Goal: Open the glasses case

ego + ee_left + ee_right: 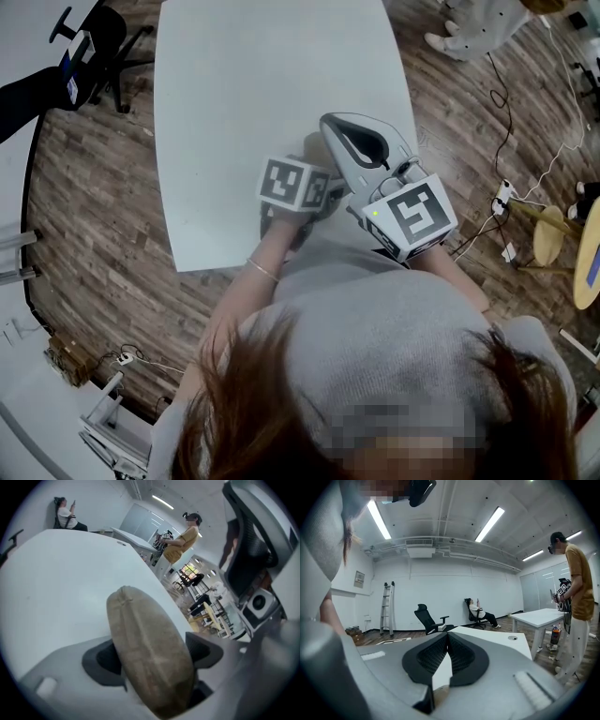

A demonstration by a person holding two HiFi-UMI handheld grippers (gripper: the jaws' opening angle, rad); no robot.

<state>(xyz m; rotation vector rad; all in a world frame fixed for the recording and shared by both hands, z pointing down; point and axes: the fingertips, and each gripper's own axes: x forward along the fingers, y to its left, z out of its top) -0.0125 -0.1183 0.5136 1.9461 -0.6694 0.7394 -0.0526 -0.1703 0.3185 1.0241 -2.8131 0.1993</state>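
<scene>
Straddling case (145, 639) on desk (56, 588): left gripper (152, 657), jaws wide, pads against case's flanks. Case's long axis runs straight ahead along jaws. Right gripper (446, 641), beside case, pinched closed, empty. Left nearer.

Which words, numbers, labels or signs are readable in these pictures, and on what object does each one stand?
No text can be read in any view.
The wall plaque is too small to read.
The marker cubes carry black-and-white patterns only, no letters.
The glasses case shows no print.
</scene>
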